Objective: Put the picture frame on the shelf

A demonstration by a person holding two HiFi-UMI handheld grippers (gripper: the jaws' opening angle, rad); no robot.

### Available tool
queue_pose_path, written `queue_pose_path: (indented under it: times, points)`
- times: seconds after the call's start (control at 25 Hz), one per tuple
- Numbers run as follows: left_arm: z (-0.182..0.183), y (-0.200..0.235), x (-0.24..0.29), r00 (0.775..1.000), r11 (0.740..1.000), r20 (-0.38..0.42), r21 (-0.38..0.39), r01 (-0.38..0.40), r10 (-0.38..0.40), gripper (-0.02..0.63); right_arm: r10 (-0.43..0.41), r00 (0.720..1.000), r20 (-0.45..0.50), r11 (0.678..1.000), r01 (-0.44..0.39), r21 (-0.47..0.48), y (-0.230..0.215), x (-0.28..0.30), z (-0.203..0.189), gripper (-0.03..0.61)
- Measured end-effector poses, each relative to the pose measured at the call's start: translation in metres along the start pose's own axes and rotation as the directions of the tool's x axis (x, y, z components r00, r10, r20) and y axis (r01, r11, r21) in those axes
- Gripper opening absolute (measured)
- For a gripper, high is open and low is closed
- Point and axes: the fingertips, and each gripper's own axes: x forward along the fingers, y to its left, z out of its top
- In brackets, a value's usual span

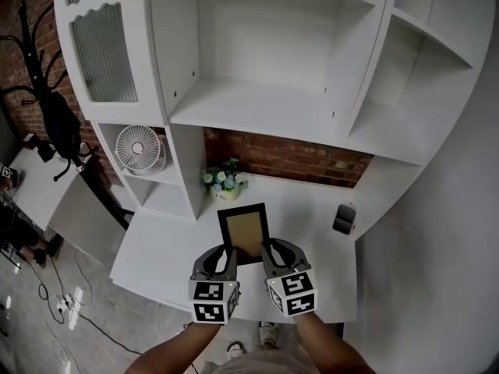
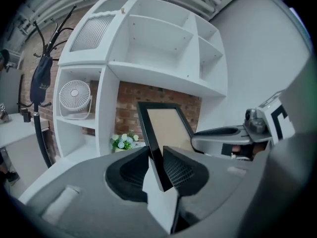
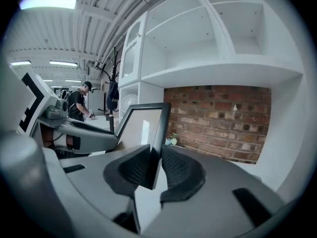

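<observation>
Left gripper (image 1: 226, 254) and right gripper (image 1: 270, 250) are pinching opposite frame (image 1: 243, 231) edges, steadying it for the shelf (image 1: 257, 109) above.

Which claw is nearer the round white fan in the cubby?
Left. The left claw grips the left edge of the black picture frame, on the side of the round white fan; the right claw grips its right edge, farther off.

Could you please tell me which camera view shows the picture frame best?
The head view: nearly the whole picture frame faces the camera. The left and right gripper views show it steeply slanted, its lower part hidden between the jaws.
</observation>
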Motion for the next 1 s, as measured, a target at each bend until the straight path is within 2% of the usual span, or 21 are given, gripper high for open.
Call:
queue_pose_path:
  times: [0.32, 0.56, 0.76, 1.0]
  points:
    - [0.034, -0.003, -0.010, 0.998, 1.000, 0.067, 0.024, 0.004, -0.006, 0.094, -0.008, 0.997, 0.074, 1.000, 0.010, -0.025, -0.002, -0.012, 0.035, 0.084]
    - [0.063, -0.006, -0.017, 0.993, 0.997, 0.119, 0.073, 0.014, -0.023, 0.094, -0.009, 0.992, 0.129, 0.999, 0.016, -0.048, -0.004, -0.021, 0.063, 0.084]
    - [0.098, -0.006, -0.018, 0.985, 0.996, 0.167, 0.087, 0.033, -0.047, 0.094, -0.009, 0.984, 0.177, 0.994, 0.027, -0.103, -0.011, -0.023, 0.100, 0.084]
    - [0.144, -0.007, -0.017, 0.972, 0.992, 0.227, 0.126, 0.026, -0.055, 0.094, -0.021, 0.971, 0.239, 0.993, 0.049, -0.108, -0.022, -0.026, 0.143, 0.084]
